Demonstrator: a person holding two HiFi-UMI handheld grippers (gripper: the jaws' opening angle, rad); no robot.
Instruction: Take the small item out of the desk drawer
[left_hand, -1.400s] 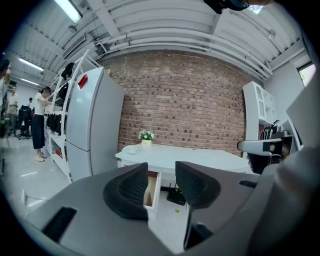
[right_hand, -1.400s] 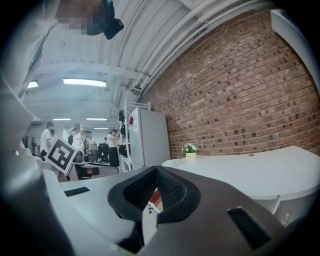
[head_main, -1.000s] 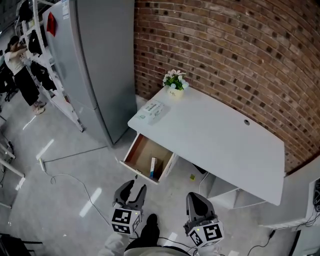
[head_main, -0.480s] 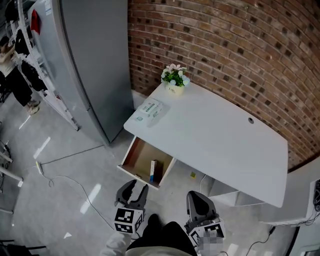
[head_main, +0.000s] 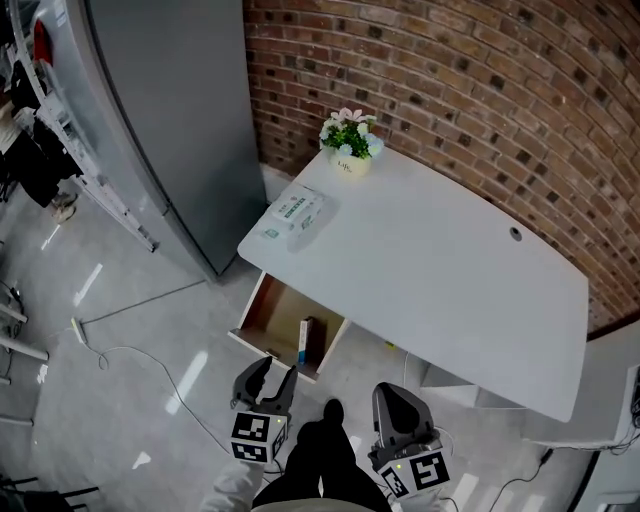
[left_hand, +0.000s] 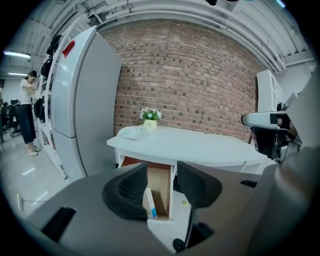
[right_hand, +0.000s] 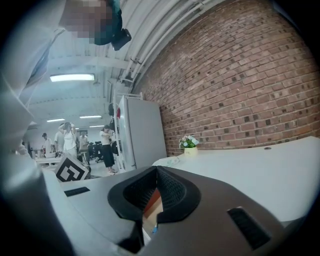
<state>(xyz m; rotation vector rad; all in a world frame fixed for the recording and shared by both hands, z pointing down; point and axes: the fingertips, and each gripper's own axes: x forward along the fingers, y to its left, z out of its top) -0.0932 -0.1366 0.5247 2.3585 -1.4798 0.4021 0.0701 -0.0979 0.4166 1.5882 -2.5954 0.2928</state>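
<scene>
Small item (head_main: 306, 341): in the open drawer (head_main: 262, 318); neither gripper touches it.

The small item is a slim white box with a blue end. It stands on edge on the drawer floor, right of the drawer's middle in the head view and close to the drawer front. The drawer is pulled out from under the left end of the white desk (head_main: 430, 270). The left gripper (head_main: 269, 381) is held just in front of the drawer front. Its jaws stand wide apart, have just been opening, and grip nothing. The small item shows through the gap, farther off. The right gripper (head_main: 396, 408) is held beside it, in front of the desk edge. Its jaws are closed tip to tip with nothing between them. A tissue pack (head_main: 296, 216) and a flower pot (head_main: 349, 137) are on the desk top.
</scene>
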